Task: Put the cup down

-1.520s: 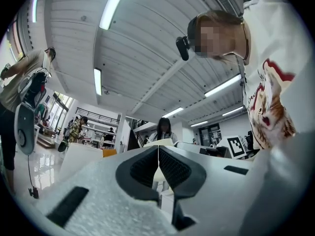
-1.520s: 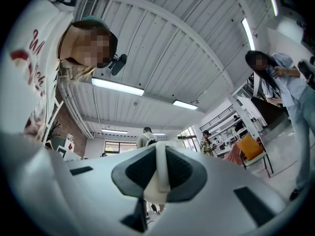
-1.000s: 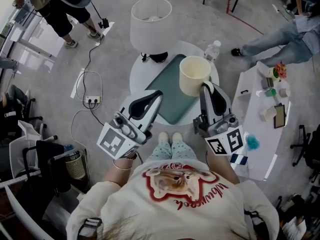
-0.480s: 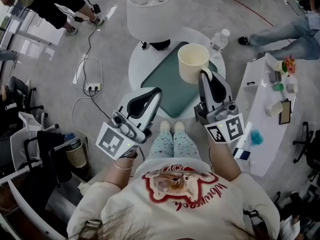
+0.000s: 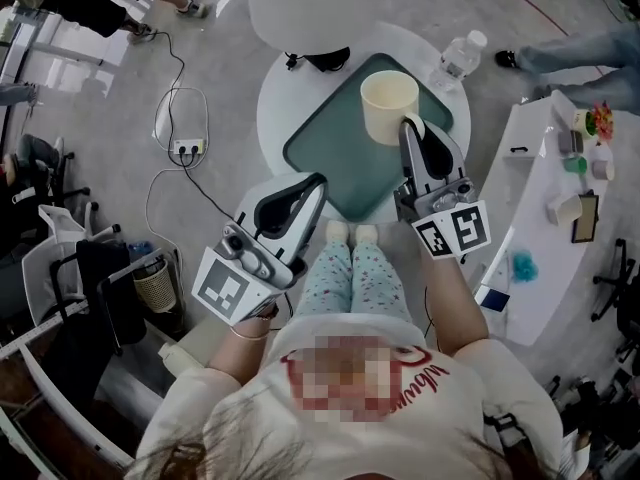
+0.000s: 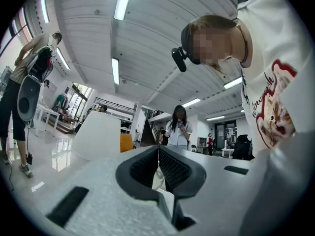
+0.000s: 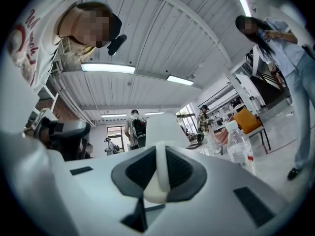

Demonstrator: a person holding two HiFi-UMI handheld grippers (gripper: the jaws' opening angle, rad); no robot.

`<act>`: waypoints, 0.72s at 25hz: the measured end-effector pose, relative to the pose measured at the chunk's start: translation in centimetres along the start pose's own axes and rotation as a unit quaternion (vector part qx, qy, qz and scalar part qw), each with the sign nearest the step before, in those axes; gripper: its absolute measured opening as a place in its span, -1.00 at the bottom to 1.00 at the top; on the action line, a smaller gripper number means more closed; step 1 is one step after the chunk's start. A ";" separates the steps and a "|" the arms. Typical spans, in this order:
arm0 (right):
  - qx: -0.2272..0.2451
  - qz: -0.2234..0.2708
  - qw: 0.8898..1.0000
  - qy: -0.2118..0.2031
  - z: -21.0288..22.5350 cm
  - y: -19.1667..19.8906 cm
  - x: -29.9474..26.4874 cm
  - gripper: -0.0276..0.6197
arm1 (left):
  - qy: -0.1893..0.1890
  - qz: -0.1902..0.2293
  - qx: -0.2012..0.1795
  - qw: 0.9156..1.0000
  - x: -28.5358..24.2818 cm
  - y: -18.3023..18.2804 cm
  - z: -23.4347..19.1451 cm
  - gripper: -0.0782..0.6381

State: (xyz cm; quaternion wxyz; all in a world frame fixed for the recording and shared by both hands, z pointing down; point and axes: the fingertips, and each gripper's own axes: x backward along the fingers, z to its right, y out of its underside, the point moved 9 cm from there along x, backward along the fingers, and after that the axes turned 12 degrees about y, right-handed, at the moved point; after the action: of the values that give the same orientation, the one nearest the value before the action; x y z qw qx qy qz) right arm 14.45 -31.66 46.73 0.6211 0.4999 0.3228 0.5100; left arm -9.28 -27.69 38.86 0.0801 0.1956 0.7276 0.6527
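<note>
Pale grey polished floor (image 5: pixel 225 88) with a white power strip (image 5: pixel 184 148) lying on it. A round white table (image 5: pixel 270 118) has a lamp's white shade (image 5: pixel 300 3) at its far edge, a long white counter (image 5: pixel 520 193) cluttered with small items stands to the right, and a black chair (image 5: pixel 105 303) and wire bin (image 5: pixel 152 290) stand at the left. Ceiling (image 6: pixel 93 28) of white ribbed panels carrying lit strip lights (image 6: pixel 123 1), seen in both gripper views; bright tall windows (image 7: pixel 189 116) at the room's far end, with an orange chair (image 7: pixel 246 120) near them.
</note>
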 end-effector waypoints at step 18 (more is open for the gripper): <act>0.014 -0.057 0.998 -0.012 1.8 7.2 -3.4 -0.75 | -0.034 -0.035 0.011 0.999 2.0 2.4 0.0 -0.73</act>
State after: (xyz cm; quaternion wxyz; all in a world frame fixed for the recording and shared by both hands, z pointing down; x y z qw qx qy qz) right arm 12.98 -35.59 53.71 0.6457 0.4955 0.3503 0.4635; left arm -10.71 -26.75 41.53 0.1257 0.1930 0.7377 0.6347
